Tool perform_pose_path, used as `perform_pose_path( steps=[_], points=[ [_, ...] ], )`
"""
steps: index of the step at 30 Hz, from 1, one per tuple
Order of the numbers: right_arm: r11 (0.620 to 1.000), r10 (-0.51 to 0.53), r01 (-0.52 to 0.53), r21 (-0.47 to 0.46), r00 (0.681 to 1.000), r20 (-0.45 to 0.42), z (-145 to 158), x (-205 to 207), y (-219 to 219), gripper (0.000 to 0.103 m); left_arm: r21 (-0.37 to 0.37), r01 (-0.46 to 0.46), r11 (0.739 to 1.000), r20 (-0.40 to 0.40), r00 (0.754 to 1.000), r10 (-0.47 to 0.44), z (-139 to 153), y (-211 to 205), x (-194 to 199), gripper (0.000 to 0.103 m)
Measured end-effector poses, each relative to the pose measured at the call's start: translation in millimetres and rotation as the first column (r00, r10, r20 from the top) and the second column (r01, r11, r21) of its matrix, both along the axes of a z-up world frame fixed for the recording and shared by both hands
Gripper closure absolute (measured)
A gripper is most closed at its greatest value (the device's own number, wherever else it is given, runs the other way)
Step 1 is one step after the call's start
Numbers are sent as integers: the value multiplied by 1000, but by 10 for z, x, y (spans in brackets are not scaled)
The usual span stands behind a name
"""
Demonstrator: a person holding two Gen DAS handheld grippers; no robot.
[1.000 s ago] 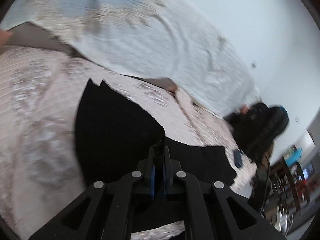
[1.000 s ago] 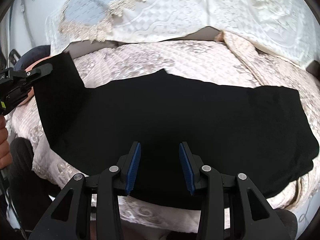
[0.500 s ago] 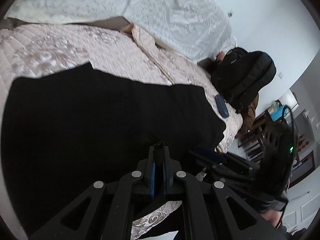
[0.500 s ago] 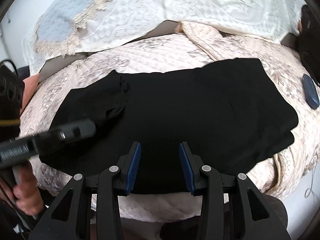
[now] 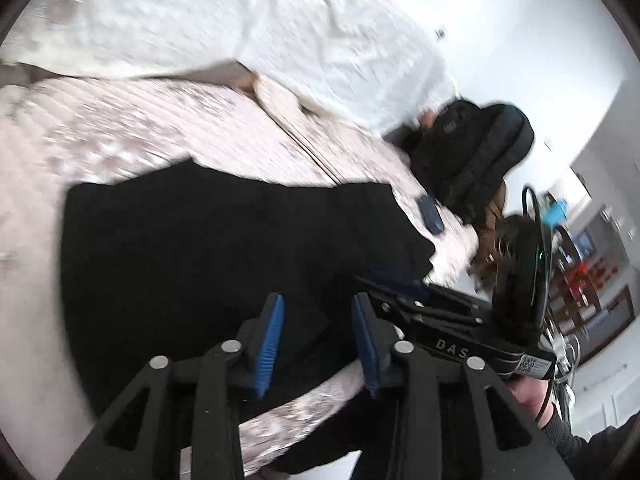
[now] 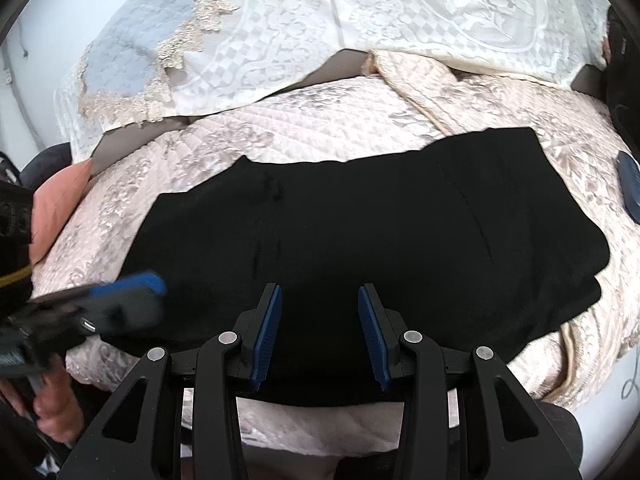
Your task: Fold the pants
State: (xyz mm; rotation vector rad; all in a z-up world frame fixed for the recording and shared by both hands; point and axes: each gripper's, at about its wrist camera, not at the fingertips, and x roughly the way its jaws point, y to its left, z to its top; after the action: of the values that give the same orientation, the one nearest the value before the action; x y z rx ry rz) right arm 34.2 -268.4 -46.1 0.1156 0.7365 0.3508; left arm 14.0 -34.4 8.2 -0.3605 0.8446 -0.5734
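The black pants (image 6: pixel 380 224) lie folded flat on a pink quilted bedspread (image 6: pixel 280 128), and show in the left wrist view too (image 5: pixel 208 240). My right gripper (image 6: pixel 319 332) is open and empty above the near edge of the pants. My left gripper (image 5: pixel 318 334) is open and empty over the pants' near edge. It appears blurred at the left of the right wrist view (image 6: pixel 120 300). The right gripper shows at the right of the left wrist view (image 5: pixel 400 292).
White lace pillows (image 6: pixel 360 20) lie at the head of the bed. A black backpack (image 5: pixel 472 156) sits at the bed's far right, with a small dark blue object (image 6: pixel 630 184) beside the pants. Furniture stands beyond the bed (image 5: pixel 580 272).
My left gripper has let go of the pants and opened. The carried pant end now lies folded over the rest. The right gripper stayed open.
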Motion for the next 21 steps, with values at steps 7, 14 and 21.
perform_pose_path(
  steps=[7,14,21],
  points=[
    [995,99,-99,34,995,7,15,48,322,62,166,-202,965,-20,978,208,-155,511,55,63],
    [986,114,-118,-114,993,-42,-164,96,532,70,300,-175,938,-6,983,185,-393,285,20,63],
    [986,97,-98,-138,995,-15,-28,-35,459,70,317,-186,930,44,982,182,-191,199,-90,63]
  ],
)
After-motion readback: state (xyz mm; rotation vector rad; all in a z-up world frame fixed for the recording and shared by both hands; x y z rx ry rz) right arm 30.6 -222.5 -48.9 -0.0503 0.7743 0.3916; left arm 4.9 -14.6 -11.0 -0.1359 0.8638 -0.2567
